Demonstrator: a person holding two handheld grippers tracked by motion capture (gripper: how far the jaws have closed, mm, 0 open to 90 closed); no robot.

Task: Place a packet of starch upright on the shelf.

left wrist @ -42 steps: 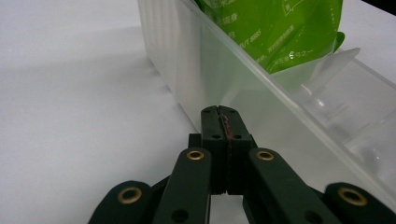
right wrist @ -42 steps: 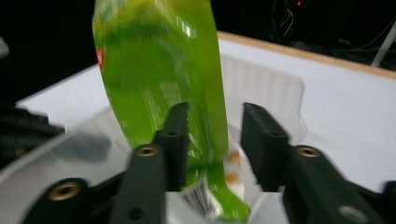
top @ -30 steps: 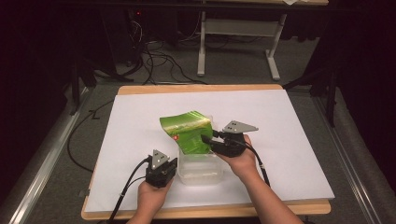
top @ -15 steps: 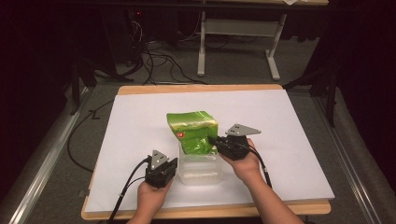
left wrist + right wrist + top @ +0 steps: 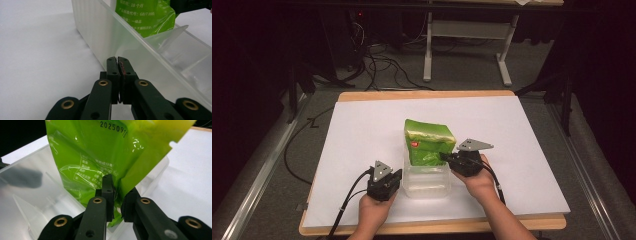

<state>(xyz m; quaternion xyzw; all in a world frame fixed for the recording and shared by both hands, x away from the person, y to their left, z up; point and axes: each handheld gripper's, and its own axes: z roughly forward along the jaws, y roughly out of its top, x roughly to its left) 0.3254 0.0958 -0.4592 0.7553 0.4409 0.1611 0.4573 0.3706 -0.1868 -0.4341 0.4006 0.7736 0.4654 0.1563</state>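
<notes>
Right gripper view: the right gripper [image 5: 115,195] pinches the green bag [image 5: 110,157] over the bin [image 5: 30,195]; foil may slip. The left gripper [image 5: 117,62], pressed together, braces the bin.

The bag's [image 5: 105,157] top is cut off by the right gripper view's upper edge, and its lower end hides inside the box [image 5: 427,182]. Its small print is too blurred to read.
</notes>
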